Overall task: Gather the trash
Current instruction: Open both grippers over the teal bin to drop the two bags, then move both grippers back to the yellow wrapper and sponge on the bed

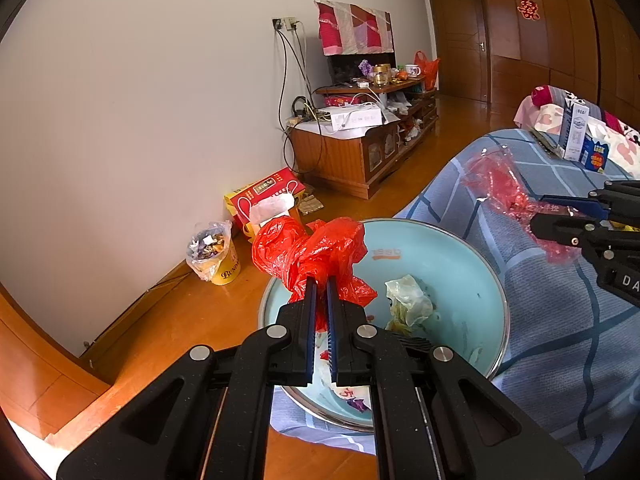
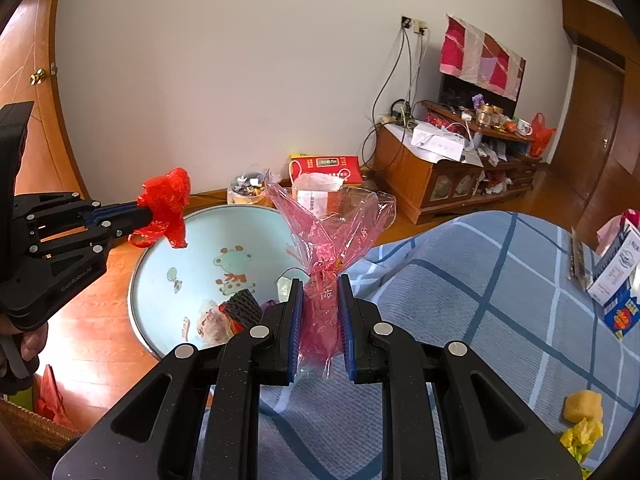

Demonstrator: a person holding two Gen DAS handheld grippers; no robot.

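My left gripper (image 1: 321, 280) is shut on a crumpled red plastic bag (image 1: 308, 254) and holds it over the rim of a light blue basin (image 1: 460, 264). The same gripper (image 2: 149, 213) enters the right wrist view from the left with the red bag (image 2: 166, 200). My right gripper (image 2: 319, 280) is shut on a clear pink cellophane wrapper (image 2: 328, 236), held above the blue checked bedspread (image 2: 480, 300) beside the basin (image 2: 180, 240). In the left wrist view the right gripper (image 1: 534, 218) holds the wrapper (image 1: 496, 184) at the right. Crumpled paper and wrappers lie in the basin.
A milk carton (image 2: 618, 276) and yellow scraps (image 2: 582, 420) lie on the bedspread at the right. On the wooden floor by the wall stand a bucket of rubbish (image 1: 214, 252) and a red gift box (image 1: 268, 196). A cluttered wooden TV cabinet (image 1: 360, 148) stands beyond.
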